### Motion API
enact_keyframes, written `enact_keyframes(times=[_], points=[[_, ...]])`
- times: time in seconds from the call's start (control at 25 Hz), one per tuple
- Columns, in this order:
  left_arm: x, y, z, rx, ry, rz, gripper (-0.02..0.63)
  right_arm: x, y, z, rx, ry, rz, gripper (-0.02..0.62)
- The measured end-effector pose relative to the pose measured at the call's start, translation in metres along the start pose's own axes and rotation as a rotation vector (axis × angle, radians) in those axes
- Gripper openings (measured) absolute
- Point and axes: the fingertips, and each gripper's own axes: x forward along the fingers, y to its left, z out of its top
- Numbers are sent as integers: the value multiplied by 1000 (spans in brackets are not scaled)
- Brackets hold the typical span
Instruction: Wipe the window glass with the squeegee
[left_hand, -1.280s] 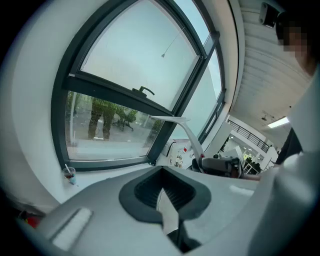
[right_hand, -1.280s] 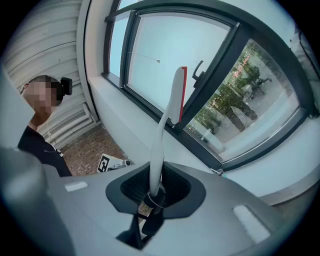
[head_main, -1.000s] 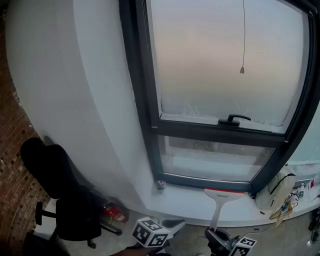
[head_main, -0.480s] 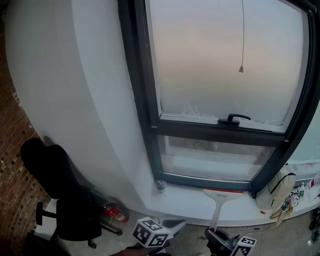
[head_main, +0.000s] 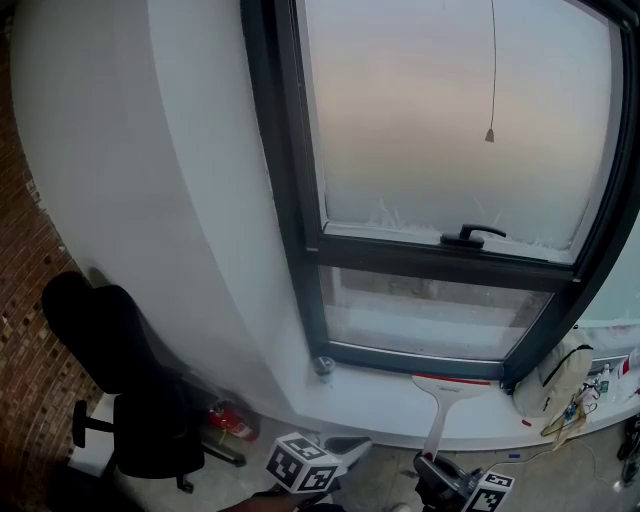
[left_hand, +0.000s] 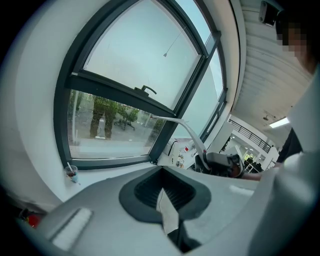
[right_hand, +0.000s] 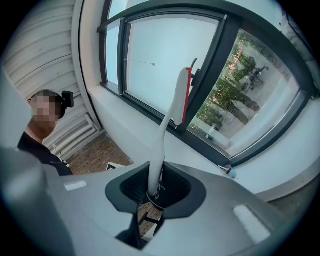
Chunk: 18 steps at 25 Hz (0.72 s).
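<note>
Right tongs (right_hand: 150, 192) pinch the white, red-edged squeegee (right_hand: 177, 97) by its handle; left tongs (left_hand: 164, 199) are pressed together

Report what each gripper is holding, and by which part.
The right gripper holds the squeegee by the bottom end of its white handle, with the red-edged blade pointing away from the jaws. The left gripper holds nothing.

A cup (head_main: 322, 367) sits on the sill (head_main: 380, 400) at the window's (head_main: 450, 130) left corner, a bag (head_main: 550, 385) at its right. The chair (head_main: 120, 400) stands lower left of you, and the squeegee (head_main: 440, 400) rises from your right gripper (head_main: 445, 485) before the sill.
</note>
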Motion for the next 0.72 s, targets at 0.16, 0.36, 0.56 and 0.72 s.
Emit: enact_keyframes(times=[0.16, 0.36, 0.56, 0.72], points=[[-3, 9, -4, -10, 1, 9, 0, 7, -2, -5, 2, 20, -8, 92], [-16, 24, -12, -30, 2, 18, 0, 22, -7, -19, 28, 47, -21, 92], [-33, 47, -25, -54, 8, 27, 0, 44, -8, -31, 43, 49, -26, 91], [-51, 67, -31, -65, 5, 30, 0, 65, -9, -44, 38, 56, -44, 92]])
